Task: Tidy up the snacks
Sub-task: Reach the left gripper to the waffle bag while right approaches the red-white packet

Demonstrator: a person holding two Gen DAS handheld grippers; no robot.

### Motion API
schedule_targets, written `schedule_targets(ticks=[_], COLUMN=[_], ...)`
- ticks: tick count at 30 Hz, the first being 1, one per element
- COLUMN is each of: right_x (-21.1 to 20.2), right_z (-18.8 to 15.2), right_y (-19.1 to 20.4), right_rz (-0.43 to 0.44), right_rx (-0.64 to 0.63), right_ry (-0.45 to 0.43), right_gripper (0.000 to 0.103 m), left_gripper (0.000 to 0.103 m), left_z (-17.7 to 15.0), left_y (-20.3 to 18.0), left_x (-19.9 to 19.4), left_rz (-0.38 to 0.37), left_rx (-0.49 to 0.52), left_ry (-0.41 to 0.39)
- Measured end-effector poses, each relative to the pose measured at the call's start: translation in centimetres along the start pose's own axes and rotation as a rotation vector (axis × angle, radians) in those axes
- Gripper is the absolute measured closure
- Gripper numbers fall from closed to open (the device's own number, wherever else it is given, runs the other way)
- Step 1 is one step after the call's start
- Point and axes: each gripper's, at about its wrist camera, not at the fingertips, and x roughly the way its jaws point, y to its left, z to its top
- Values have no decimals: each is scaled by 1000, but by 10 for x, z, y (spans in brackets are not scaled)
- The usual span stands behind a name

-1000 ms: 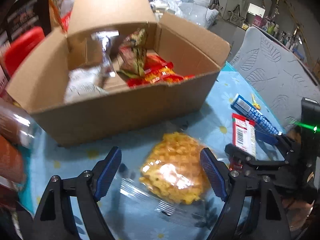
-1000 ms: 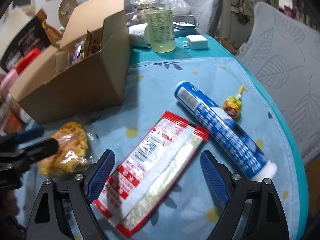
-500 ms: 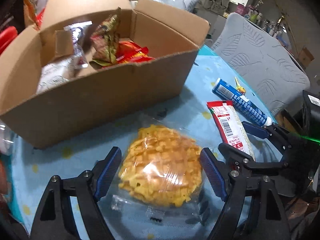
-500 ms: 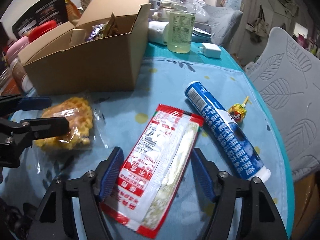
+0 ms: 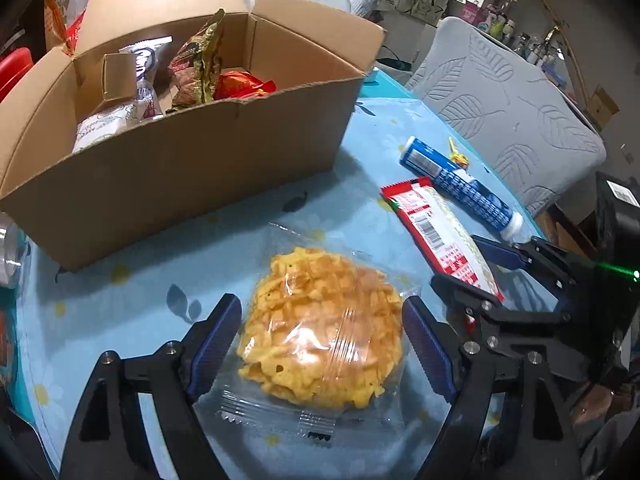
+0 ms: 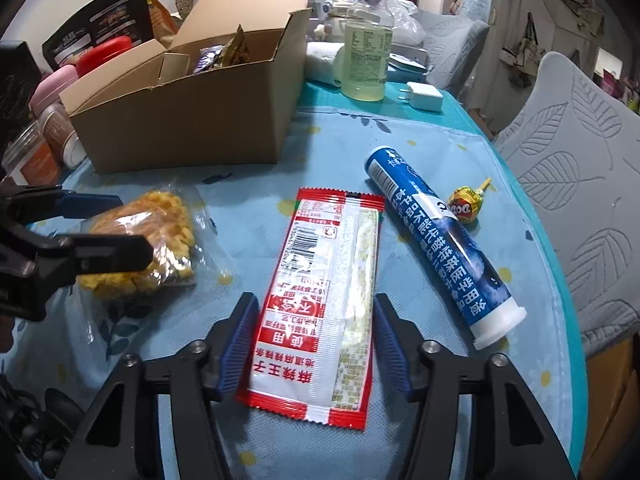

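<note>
A clear bag of yellow crisp snack (image 5: 320, 332) lies on the blue flowered cloth, between the fingers of my left gripper (image 5: 322, 344). That gripper is open, its pads just clear of the bag. A red and white snack packet (image 6: 320, 280) lies flat and lengthwise between the fingers of my right gripper (image 6: 314, 344). Those jaws are closing and stand right at the packet's long edges, with no squeeze showing. The open cardboard box (image 5: 180, 176) behind holds several wrapped snacks. A blue tube (image 6: 436, 248) and a lollipop (image 6: 464, 206) lie to the right.
A drink bottle (image 6: 366, 52) and a white charger (image 6: 424, 96) stand behind the box. Jars and tubs (image 6: 52, 132) crowd the left edge. A grey padded chair (image 6: 580, 152) sits close to the table's right rim.
The right gripper's jaws have narrowed from wide to close beside the red packet, which now lies straight between them. The left gripper has tilted and drawn nearer over the yellow snack bag.
</note>
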Motion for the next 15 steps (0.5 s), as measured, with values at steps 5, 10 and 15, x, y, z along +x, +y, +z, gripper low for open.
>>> schedule_targets(ticks=[5, 10, 15], right_x=[-2, -3, -5], right_z=[-3, -4, -5], right_y=[1, 3, 3], right_rz=[2, -2, 2], right_rx=[1, 4, 6], right_ry=[-3, 1, 7], right_gripper=[51, 51, 51], left_gripper=[20, 20, 19], left_z=[-1, -3, -4], left_y=[6, 10, 10], left_x=[-7, -18, -6], left_rz=[-27, -98, -74], left_rx=[-37, -55, -22], left_ry=[-1, -16, 51])
